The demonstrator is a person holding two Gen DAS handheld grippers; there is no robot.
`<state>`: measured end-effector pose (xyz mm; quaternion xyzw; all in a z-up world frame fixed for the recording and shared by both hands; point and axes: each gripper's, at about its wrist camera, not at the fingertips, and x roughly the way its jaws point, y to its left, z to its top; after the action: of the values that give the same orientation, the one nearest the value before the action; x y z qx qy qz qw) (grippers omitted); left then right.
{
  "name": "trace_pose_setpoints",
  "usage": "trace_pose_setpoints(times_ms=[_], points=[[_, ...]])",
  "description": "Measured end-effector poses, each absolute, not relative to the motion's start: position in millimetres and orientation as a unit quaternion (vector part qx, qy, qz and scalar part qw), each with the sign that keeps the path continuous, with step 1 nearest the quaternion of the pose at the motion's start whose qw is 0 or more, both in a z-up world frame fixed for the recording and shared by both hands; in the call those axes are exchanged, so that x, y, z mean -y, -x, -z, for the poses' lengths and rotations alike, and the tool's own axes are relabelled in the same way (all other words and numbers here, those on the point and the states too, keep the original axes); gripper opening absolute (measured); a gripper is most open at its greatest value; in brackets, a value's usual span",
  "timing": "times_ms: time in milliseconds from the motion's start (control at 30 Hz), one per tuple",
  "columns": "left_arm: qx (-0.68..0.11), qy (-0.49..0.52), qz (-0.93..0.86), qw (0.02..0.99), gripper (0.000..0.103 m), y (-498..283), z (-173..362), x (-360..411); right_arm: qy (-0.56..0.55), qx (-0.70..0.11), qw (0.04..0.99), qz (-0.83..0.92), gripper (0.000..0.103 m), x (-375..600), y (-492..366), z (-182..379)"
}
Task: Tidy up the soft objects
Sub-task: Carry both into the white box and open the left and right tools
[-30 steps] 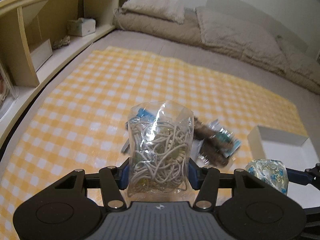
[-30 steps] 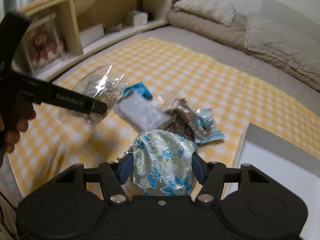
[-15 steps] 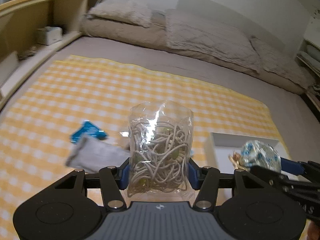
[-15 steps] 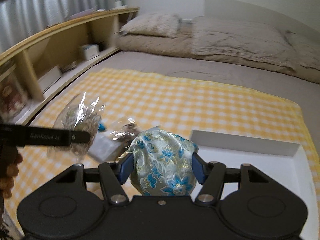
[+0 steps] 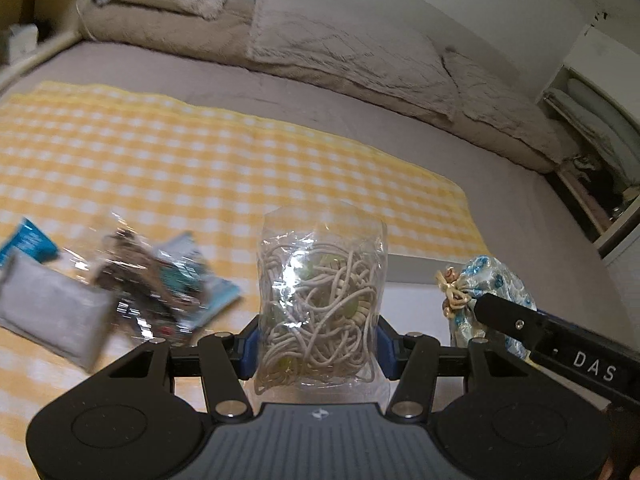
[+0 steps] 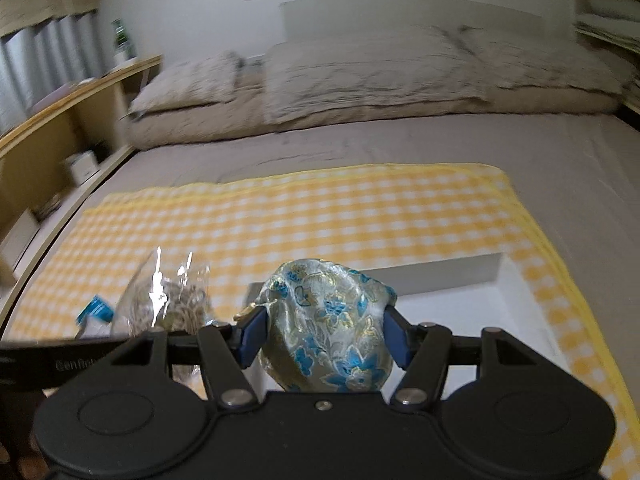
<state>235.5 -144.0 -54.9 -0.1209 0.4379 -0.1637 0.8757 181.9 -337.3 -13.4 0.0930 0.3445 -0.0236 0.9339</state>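
Both my grippers have swung off the pile toward the white box point(image 6: 448, 276). My left gripper point(image 5: 318, 338) pinches the clear bag of cord point(image 5: 320, 300); my right gripper point(image 6: 324, 340) clamps the floral pouch point(image 6: 332, 332), now over the box's near edge (a second ago it hung above the checked cloth point(image 6: 320, 208)). Dropping them in looks next; the grey pad point(image 5: 48, 312) and wrapped packets point(image 5: 160, 280) wait.
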Motion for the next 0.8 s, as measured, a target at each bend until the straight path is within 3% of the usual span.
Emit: trace_pose_setpoints(times_ms=[467, 533, 600, 667, 800], points=[[-0.469, 0.148, 0.176, 0.853, 0.057, -275.2, 97.4, 187.5, -0.135, -0.357, 0.922, 0.062, 0.062, 370.7, -210.2, 32.4], [-0.467, 0.14, 0.178, 0.855, 0.06, -277.1, 99.2, 189.1, -0.139, -0.359, 0.921, 0.064, 0.062, 372.8, -216.3, 35.6], [-0.462, 0.135, 0.183, 0.857, 0.073, -278.1, 99.2, 189.9, -0.143, -0.36, 0.92, 0.066, 0.062, 375.3, -223.1, 38.7], [-0.454, 0.13, 0.187, 0.861, 0.08, -276.8, 97.3, 188.6, -0.143, -0.362, 0.918, 0.069, 0.062, 376.1, -229.3, 41.8], [-0.444, 0.107, 0.195, 0.868, 0.084, -276.4, 91.2, 189.1, -0.138, -0.38, 0.912, 0.076, 0.062, 376.0, -244.1, 52.0]])
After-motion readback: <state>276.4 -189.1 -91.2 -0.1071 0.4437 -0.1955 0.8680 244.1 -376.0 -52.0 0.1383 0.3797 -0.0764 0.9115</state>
